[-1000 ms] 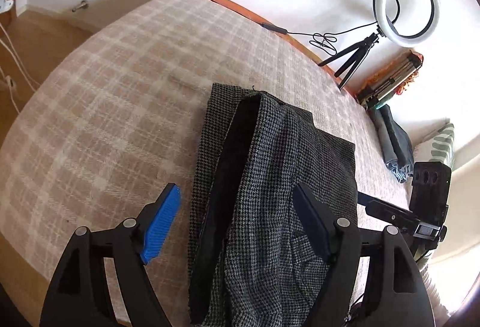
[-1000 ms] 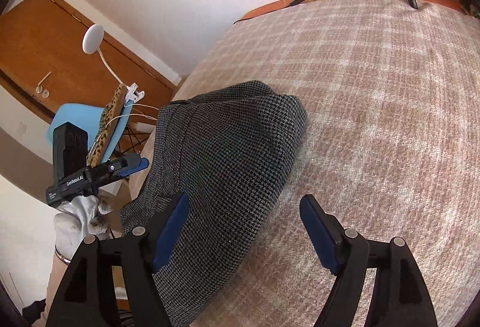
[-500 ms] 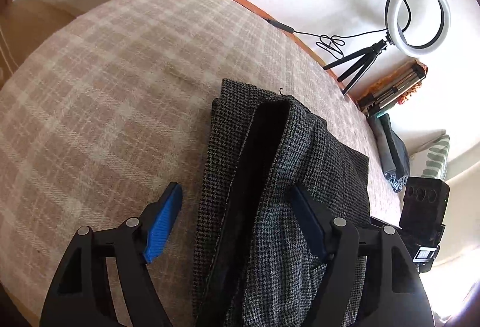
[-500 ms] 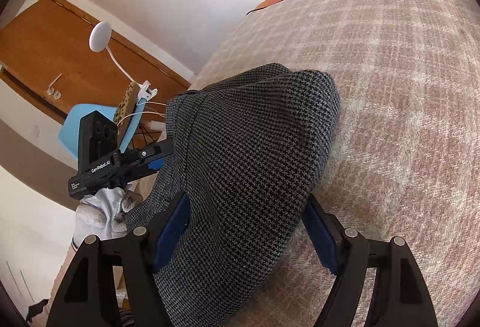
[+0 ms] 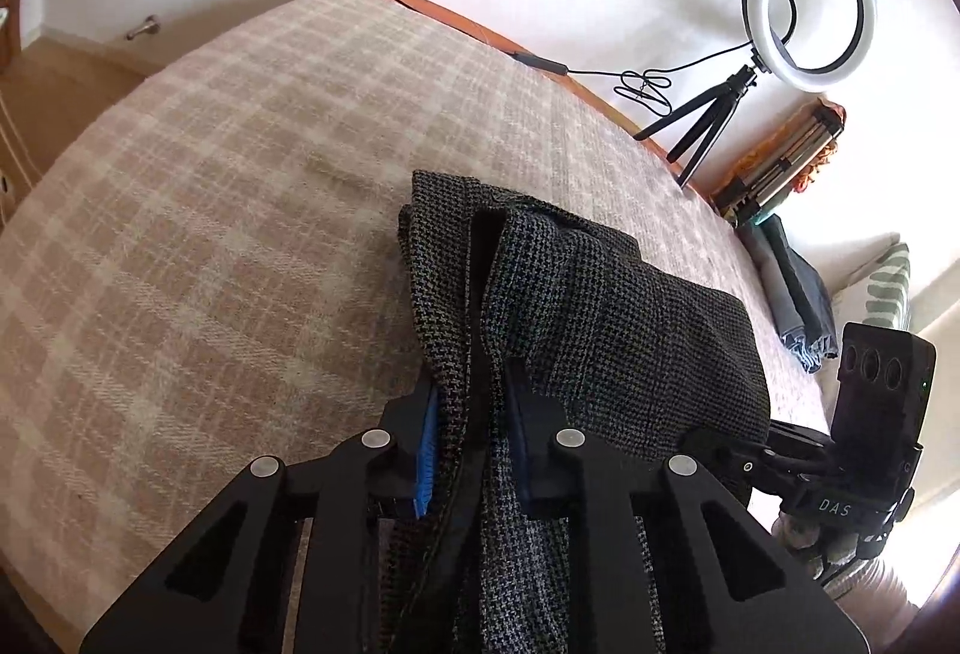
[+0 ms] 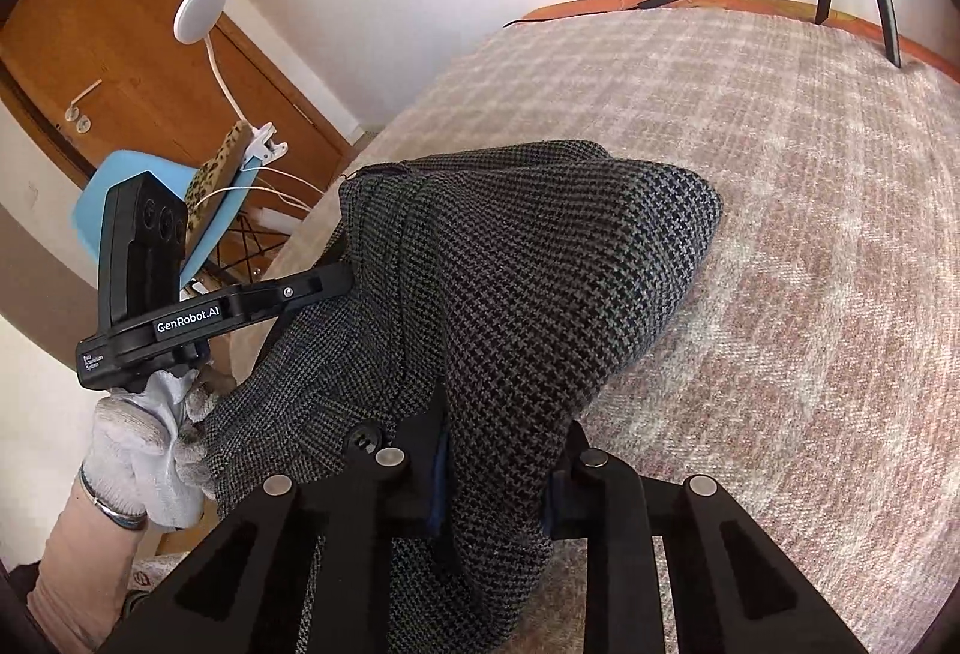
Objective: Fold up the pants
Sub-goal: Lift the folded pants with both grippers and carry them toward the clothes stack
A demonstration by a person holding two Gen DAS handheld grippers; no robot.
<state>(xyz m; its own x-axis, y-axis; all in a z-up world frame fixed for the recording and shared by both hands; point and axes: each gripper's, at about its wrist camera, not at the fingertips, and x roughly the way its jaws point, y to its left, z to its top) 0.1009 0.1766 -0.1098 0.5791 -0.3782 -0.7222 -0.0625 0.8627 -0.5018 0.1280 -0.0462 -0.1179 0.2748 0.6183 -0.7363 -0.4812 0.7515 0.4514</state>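
The dark grey houndstooth pants (image 5: 600, 312) lie folded over on the plaid bed cover (image 5: 210, 234). My left gripper (image 5: 471, 444) is shut on the near left edge of the pants, its blue pads pinching the fabric. In the right wrist view the pants (image 6: 528, 264) bulge up in a hump, and my right gripper (image 6: 498, 480) is shut on their near right edge. The left gripper body also shows in the right wrist view (image 6: 198, 318), held by a gloved hand. The right gripper's body shows in the left wrist view (image 5: 864, 426).
A ring light on a tripod (image 5: 804, 6) stands at the far right edge of the bed with its cable. Folded clothes (image 5: 792, 288) and a pillow lie on the right. A blue chair (image 6: 156, 210) and a wooden door (image 6: 120, 66) are left of the bed.
Both grippers, open around the pants a second ago, have closed on the fabric at the near edge. The pants are gathered into a higher hump.
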